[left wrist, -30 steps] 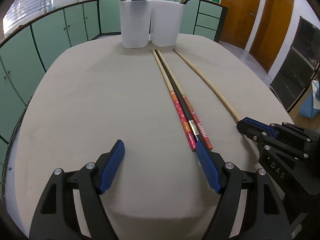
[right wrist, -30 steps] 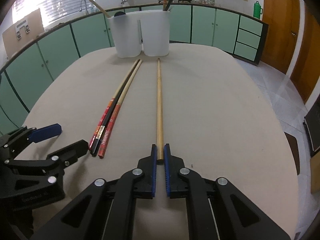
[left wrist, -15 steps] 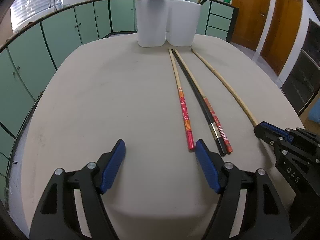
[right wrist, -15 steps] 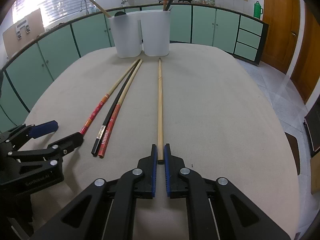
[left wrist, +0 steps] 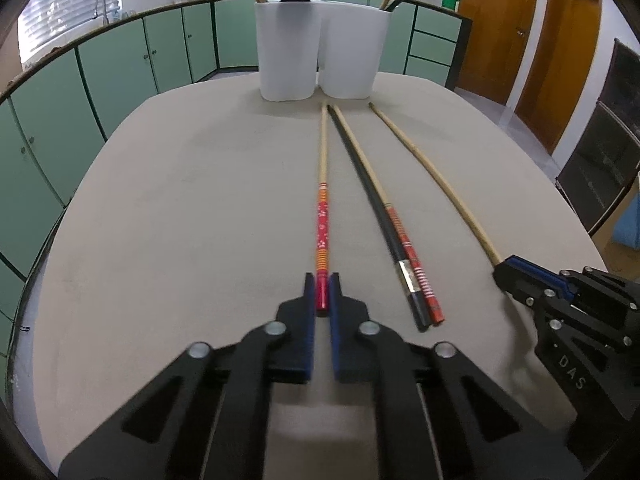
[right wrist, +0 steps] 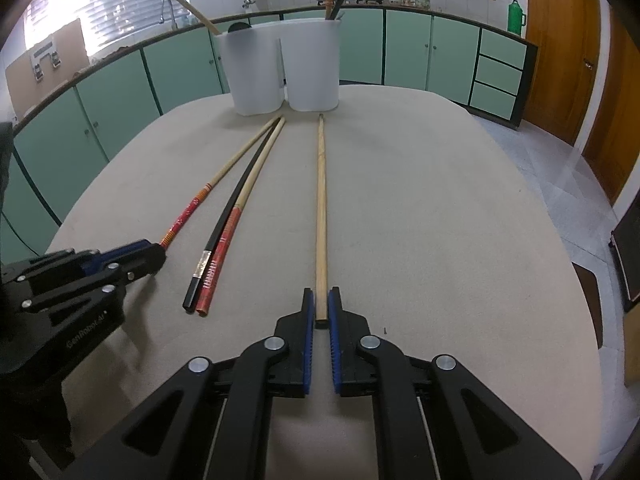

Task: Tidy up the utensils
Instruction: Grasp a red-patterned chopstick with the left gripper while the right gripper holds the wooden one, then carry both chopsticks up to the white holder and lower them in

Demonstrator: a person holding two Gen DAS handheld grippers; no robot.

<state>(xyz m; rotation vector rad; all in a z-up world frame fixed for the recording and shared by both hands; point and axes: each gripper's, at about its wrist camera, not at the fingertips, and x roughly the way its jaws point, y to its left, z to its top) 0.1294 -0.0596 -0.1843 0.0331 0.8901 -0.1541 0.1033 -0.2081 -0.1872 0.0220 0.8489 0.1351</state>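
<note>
The left gripper (left wrist: pixel 322 294) pinched the red chopstick (left wrist: pixel 322 220) in its jaws. The right gripper (right wrist: pixel 319 310) pinched the plain wooden chopstick (right wrist: pixel 320 208). Both chopsticks lay on the counter (left wrist: pixel 180 220).

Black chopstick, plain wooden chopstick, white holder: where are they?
black chopstick (left wrist: pixel 366 184), left wrist view, mid-shaft.
plain wooden chopstick (right wrist: pixel 320 208), right wrist view, mid-shaft.
white holder (right wrist: pixel 256 76), right wrist view, left cup's front wall.

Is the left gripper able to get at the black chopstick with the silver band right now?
Probably not yet: the left gripper is shut on the red floral chopstick. The black chopstick lies uncovered just to its right.
</note>
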